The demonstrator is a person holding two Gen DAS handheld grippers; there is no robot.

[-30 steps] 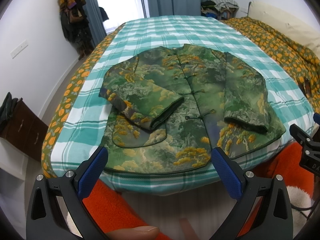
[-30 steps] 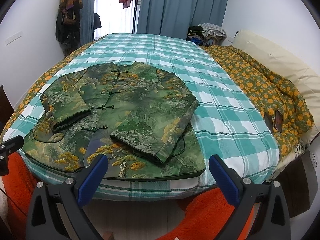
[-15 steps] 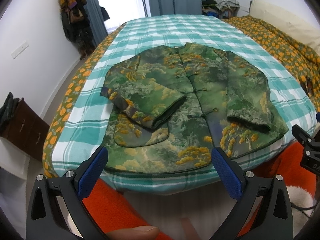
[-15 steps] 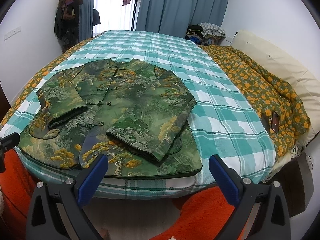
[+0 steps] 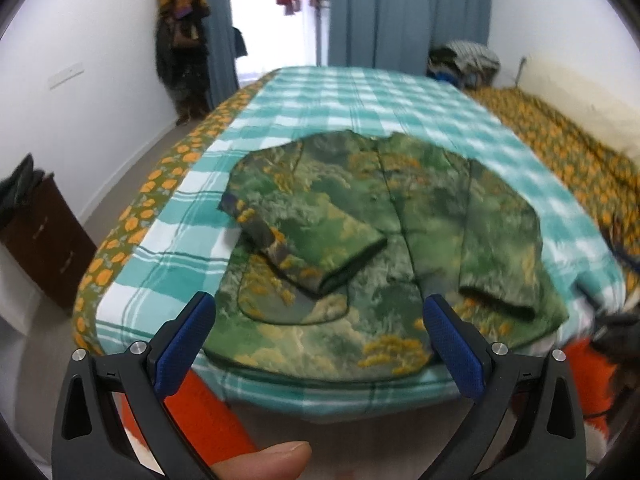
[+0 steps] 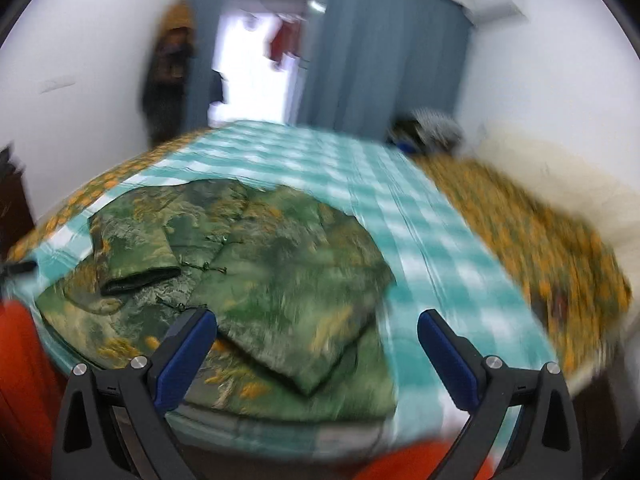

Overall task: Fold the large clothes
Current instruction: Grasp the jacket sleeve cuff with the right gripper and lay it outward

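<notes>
bed w/ teal check sheet (image 5: 360,96) | orange-floral quilt (image 5: 560,148) at right | blue curtains (image 5: 400,12) | dark wood cabinet (image 5: 44,240) left | clothes pile (image 5: 464,60) far end

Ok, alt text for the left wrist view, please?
A green patterned jacket lies flat on a teal checked bedspread, both sleeves folded across its front. The open left gripper hovers at its near hem, holding nothing.

Jacket (image 5: 372,240) lies on bed (image 5: 360,92), near edge.
</notes>
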